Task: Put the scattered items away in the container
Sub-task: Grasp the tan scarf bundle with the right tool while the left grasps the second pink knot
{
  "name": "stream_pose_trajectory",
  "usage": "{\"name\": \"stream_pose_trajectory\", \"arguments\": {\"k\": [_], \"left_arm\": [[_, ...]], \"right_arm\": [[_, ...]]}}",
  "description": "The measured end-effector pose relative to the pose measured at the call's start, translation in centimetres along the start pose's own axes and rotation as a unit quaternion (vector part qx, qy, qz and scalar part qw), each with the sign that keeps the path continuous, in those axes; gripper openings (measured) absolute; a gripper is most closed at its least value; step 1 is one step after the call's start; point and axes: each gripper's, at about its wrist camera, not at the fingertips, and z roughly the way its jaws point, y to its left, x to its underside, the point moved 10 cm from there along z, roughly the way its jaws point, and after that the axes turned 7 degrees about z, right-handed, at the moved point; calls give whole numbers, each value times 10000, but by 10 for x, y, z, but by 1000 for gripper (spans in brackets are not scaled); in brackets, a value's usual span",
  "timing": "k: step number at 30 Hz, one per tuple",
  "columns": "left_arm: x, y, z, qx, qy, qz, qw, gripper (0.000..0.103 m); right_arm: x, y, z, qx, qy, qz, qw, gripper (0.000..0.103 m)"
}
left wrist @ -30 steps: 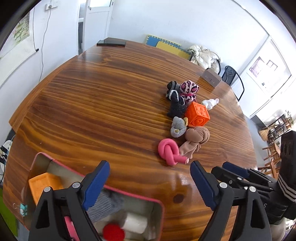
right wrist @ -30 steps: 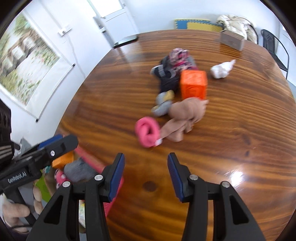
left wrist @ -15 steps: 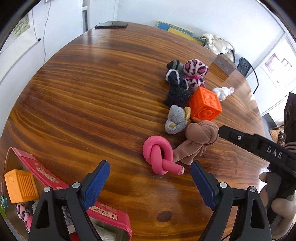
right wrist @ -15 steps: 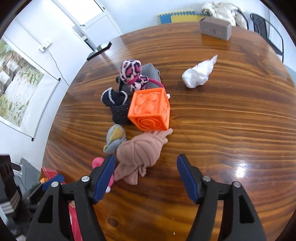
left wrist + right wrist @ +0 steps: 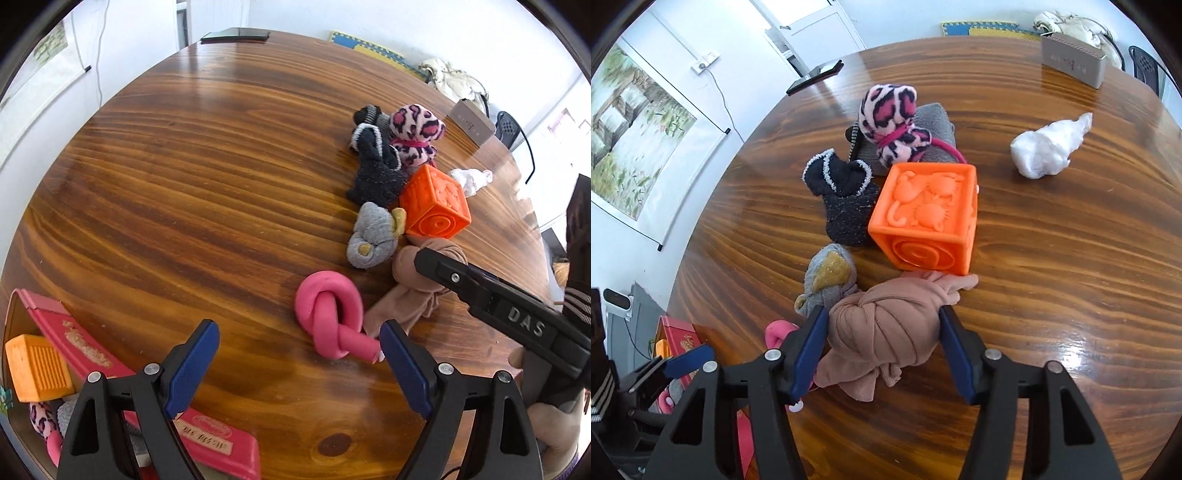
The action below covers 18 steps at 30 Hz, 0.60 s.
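The right gripper [image 5: 882, 339] straddles a knotted tan stocking [image 5: 886, 332] on the glossy, strongly grained wooden table [image 5: 1052, 240]; its jaws have just been closing and both blue pads now sit against the bundle's sides, though whether they press firmly cannot be told. Just ahead of its fingertips an orange embossed cube [image 5: 927, 214] touches the stocking. To the front-left lie a grey-and-yellow sock ball [image 5: 829, 278], a black fuzzy sock [image 5: 844, 201] and a pink leopard-print plush [image 5: 892, 123]; well ahead to the right sits a white crumpled bag [image 5: 1047, 149], and far ahead a grey box [image 5: 1073, 62].

The left gripper [image 5: 299, 363] hangs wide open with nothing held, a knotted pink tube [image 5: 330, 317] just ahead between its fingertips. The container, a pink-edged tin [image 5: 74, 339], sits at its lower left, holding an orange block [image 5: 37, 367].

Beyond the table are white walls, a landscape scroll [image 5: 631, 147], a door [image 5: 809, 33] and foam mats [image 5: 369, 48].
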Motion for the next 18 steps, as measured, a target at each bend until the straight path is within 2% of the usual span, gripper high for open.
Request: {"name": "stream_pose_trajectory", "arguments": {"k": [6,12,14,15,16,17,18], "left_arm": [[-7,-13,13,12,52,97,9999,90],[-11,-16,32,-265,132,104,9995,90],[-10,-16,37,-252,179,89,9995,90],[-9,-17,41,-238,206,95,9995,83],[-8,-17,44,-263,250,102,9993,70],[-5,-17,47,-294,328,117,9990,70],[-7,-18,47,-335,223,191,9990,68]], "right_arm": [[4,-20,-21,54,-103,236,9997,64],[8,-34,-43,147,-235,255,9993,64],[10,-35,-51,142,-290,247,9992,64],[10,-36,-54,135,-309,247,9991,64],[11,-36,-58,121,-328,254,9991,64],[11,-37,-60,109,-342,267,9990,64],[12,-36,-63,94,-366,285,9989,64]]}}
